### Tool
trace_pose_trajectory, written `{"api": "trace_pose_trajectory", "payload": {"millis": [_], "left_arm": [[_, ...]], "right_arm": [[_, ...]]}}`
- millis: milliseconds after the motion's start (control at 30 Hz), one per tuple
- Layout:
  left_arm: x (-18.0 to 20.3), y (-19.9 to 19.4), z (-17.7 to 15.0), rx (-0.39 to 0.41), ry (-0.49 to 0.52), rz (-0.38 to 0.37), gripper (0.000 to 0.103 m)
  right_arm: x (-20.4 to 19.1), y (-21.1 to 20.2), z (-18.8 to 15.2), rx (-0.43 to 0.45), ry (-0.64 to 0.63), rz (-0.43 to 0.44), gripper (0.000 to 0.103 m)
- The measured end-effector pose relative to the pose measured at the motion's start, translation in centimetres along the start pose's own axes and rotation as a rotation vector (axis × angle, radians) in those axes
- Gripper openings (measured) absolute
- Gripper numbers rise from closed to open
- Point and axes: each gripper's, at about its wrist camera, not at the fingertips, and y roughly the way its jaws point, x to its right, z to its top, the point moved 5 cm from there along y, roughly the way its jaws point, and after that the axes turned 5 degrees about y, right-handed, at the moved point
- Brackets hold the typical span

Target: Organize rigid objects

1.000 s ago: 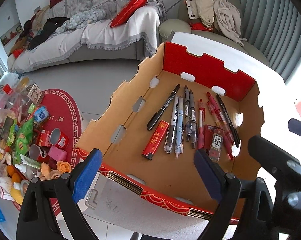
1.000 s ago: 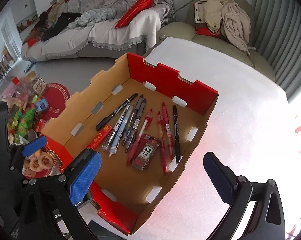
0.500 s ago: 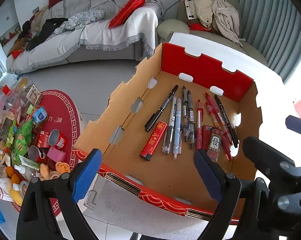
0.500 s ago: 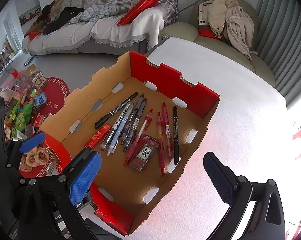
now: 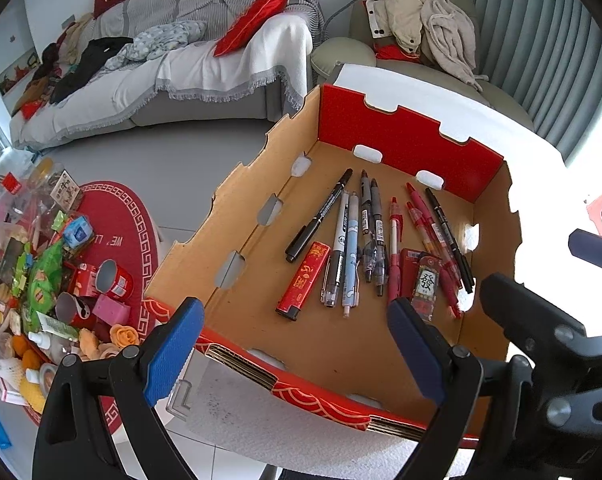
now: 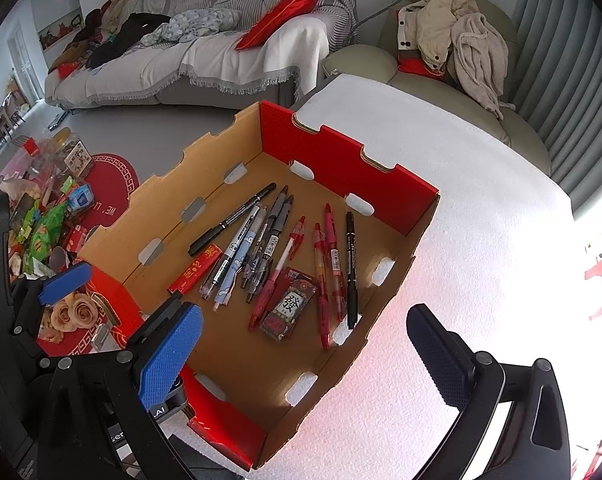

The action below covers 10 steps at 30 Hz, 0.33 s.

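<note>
Left wrist view, my left gripper (image 5: 293, 344) spread wide and empty over the near edge of the cardboard box (image 5: 397, 152), pens (image 5: 365, 236) lined up inside on its floor, my right gripper (image 6: 305, 356) likewise wide open, nothing held, white table (image 6: 481, 208) beneath.

Grey sofa (image 5: 189, 60) with red cushion (image 5: 253, 20), clothes-draped armchair (image 6: 453, 52), round red mat (image 5: 117, 224), snack clutter (image 5: 41, 276)

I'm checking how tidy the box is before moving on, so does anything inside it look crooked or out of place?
Mostly tidy: the pens lie roughly parallel in the cardboard box. The black marker at the left end is slanted against the row, and the small red packet lies across the red pens.
</note>
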Motion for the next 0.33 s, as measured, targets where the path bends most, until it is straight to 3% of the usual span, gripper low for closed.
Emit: {"api": "trace_pose_trajectory", "payload": {"millis": [167, 333], "left_arm": [[0.0, 0.01, -0.01, 0.0, -0.003, 0.003, 0.095], [-0.31, -0.59, 0.23, 0.057, 0.009, 0.027, 0.095]], "right_arm": [[-0.07, -0.11, -0.11, 0.004, -0.005, 0.002, 0.103], [0.03, -0.11, -0.17, 0.005, 0.005, 0.003, 0.103]]}}
